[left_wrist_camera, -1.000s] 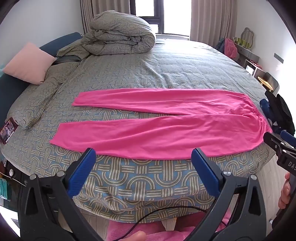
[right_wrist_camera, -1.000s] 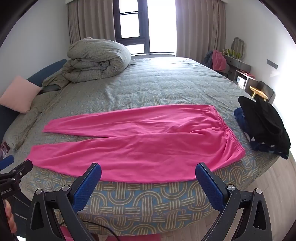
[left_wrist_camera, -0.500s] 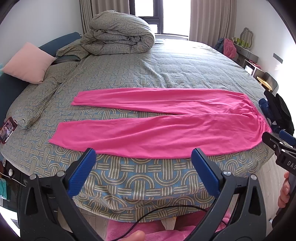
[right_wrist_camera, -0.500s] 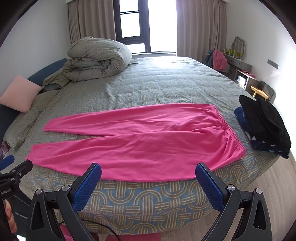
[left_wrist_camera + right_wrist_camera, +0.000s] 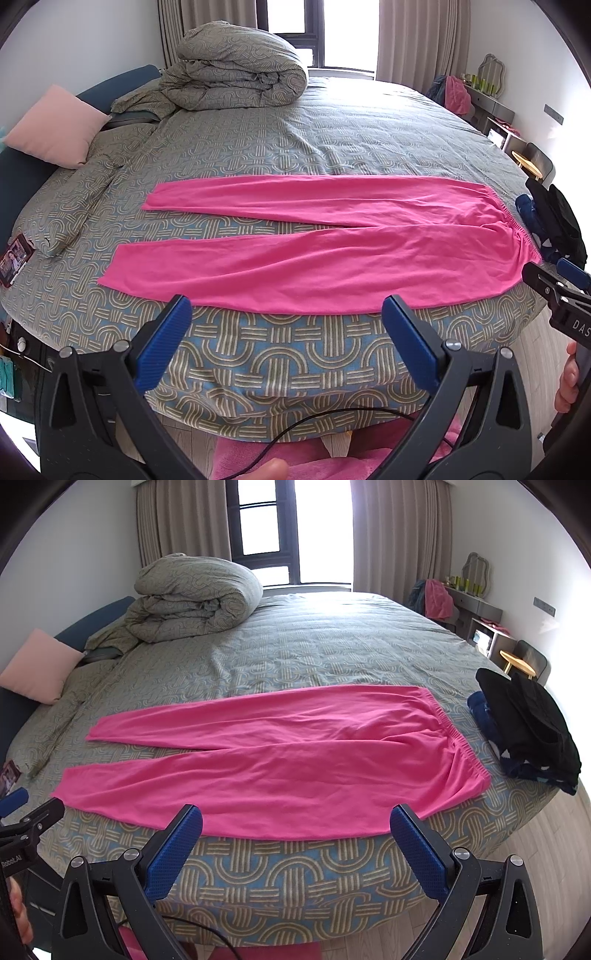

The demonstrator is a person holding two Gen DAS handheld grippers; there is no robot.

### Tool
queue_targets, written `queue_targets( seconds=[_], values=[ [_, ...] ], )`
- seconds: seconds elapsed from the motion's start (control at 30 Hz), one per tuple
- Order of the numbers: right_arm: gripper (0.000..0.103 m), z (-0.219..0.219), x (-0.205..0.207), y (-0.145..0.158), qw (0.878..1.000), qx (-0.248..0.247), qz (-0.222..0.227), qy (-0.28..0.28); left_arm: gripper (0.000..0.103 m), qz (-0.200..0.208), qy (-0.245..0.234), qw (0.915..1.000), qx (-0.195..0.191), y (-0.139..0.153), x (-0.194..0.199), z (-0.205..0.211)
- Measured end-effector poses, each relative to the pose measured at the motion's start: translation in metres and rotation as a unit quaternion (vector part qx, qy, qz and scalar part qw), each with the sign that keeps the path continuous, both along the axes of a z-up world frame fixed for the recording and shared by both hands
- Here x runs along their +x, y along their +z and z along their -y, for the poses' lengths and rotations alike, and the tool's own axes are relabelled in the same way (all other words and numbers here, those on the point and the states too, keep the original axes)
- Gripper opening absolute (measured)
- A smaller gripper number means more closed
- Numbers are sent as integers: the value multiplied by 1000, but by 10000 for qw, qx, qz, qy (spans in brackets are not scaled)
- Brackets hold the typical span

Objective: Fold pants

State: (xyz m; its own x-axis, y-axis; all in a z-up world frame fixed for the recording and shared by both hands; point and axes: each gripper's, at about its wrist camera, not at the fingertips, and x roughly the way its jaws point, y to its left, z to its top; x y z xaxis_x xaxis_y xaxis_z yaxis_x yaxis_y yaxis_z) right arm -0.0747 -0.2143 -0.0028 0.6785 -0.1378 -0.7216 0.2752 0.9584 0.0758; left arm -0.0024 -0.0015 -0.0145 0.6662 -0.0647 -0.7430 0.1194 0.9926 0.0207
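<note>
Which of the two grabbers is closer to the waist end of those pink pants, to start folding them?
The right gripper, probably. It faces the pants nearer their waistband; the left gripper faces nearer the leg ends. Both are open and touch nothing.

The right gripper [image 5: 554, 284] reads "DAS"; the left gripper [image 5: 33, 812] reads "Robot.AI".

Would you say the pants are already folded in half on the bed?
No, the pants lie flat at full length on the bed, both legs spread apart.
</note>
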Motion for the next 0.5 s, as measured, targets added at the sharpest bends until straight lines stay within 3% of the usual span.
queue_targets(
  seconds=[0.5],
  values=[
    [103, 0, -3, -3, 10000, 26, 12, 3, 102, -4, 5, 10000, 5, 0, -1, 0]
  ],
)
